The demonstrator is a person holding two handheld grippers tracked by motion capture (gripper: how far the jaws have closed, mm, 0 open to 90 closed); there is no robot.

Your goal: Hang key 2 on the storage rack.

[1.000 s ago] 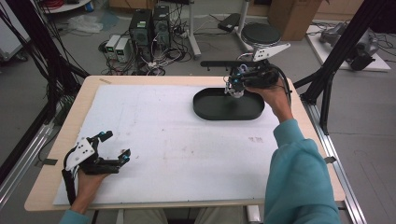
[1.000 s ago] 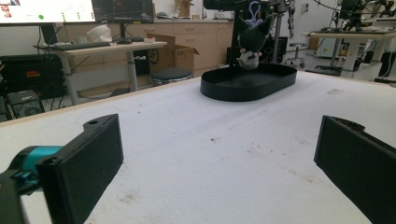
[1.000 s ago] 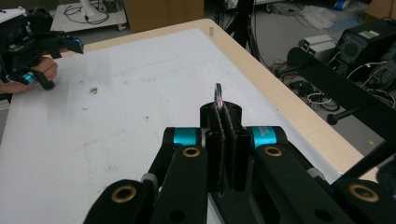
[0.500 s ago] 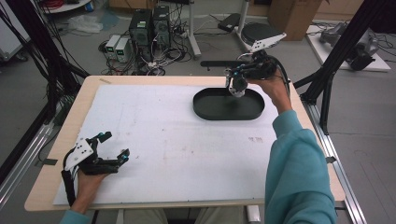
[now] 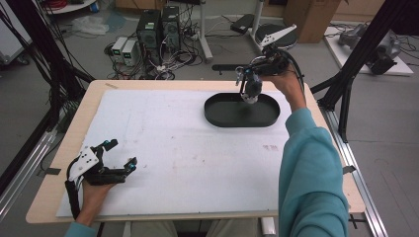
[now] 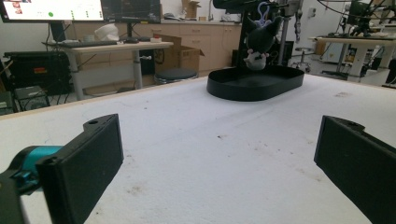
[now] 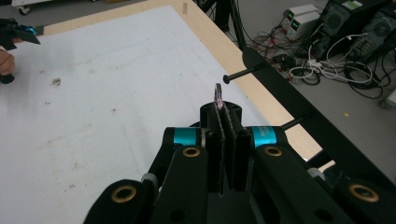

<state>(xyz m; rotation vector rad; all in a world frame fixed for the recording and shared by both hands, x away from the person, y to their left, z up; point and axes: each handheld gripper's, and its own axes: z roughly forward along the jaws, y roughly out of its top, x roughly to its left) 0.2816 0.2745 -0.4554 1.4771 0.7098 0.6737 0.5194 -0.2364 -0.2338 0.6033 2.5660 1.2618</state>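
At the left of the high view, the left gripper (image 5: 120, 157) rests low on the white-covered counter (image 5: 188, 153), near its front left corner, held in the person's left hand (image 5: 91, 190). Its fingers (image 6: 88, 158) stand wide open with nothing between them; in the left gripper view only bare counter lies in the gap, marked with a few small brown stains.

Farther right, toward the back of the counter, sits a black oval tray (image 5: 222, 116) with a low wall. Its floor looks bare in the high view, apart from a faint shadow.

Directly above the tray's middle hangs a small dark plush toy (image 5: 251, 89), its pale lower end (image 6: 255, 59) pointing down. In the left gripper view it hangs clear above the tray's rim, apart from it, with a purple loop (image 6: 264, 9) at its top.

The right gripper (image 5: 252, 74), held in the person's right hand (image 5: 286, 84) with a teal sleeve behind it, points downward over the tray. In the right gripper view its fingers (image 7: 215, 140) are pressed together, pinching a thin strip (image 7: 218, 98) that pokes out beyond their tips; this is the toy's loop, so the toy hangs from the closed fingers.
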